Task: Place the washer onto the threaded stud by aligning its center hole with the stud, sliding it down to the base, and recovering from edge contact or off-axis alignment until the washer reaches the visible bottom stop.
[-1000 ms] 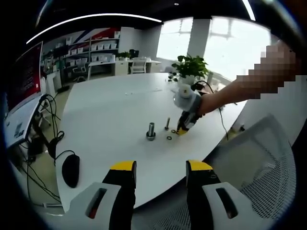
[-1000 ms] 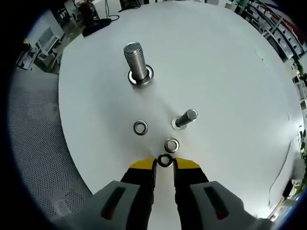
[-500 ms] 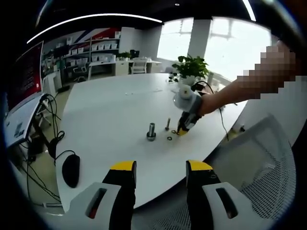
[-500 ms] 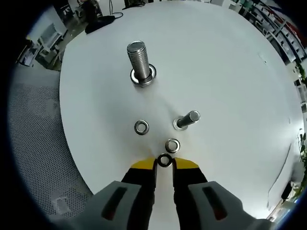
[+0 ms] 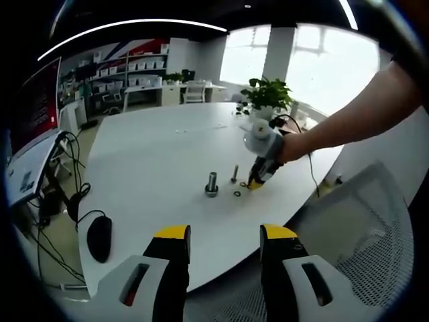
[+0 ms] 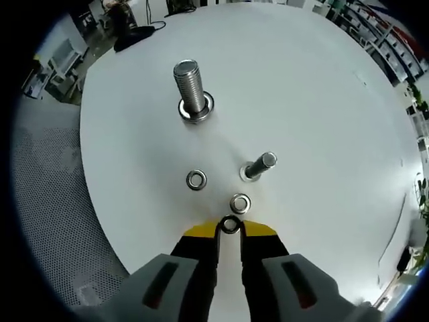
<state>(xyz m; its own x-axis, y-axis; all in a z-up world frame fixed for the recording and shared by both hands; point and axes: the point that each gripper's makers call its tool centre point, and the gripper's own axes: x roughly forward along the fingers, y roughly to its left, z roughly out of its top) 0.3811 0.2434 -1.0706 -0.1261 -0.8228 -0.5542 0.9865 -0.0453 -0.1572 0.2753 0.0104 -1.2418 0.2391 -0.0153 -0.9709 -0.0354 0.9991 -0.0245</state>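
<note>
Left gripper view
Left hand-held gripper (image 5: 224,243): jaws wide apart, nothing between them, off the counter's near edge.
Counter (image 5: 154,154): white and round.
Right hand-held gripper (image 5: 257,180): tips down on the counter near its right edge.

Right gripper view
Right hand-held gripper (image 6: 230,230): jaws narrow, closed on a washer (image 6: 230,225) lying on the counter (image 6: 322,114) near its edge.
Second washer (image 6: 240,202): just beyond.
Third washer (image 6: 196,180): to its left.
Small threaded stud (image 6: 258,166): near the washers.
Large stud (image 6: 190,88): farther in, upright.

white table (image 6: 322,100), silver washer (image 6: 230,225) (shiny), yellow-tipped right gripper (image 6: 230,231)
</note>
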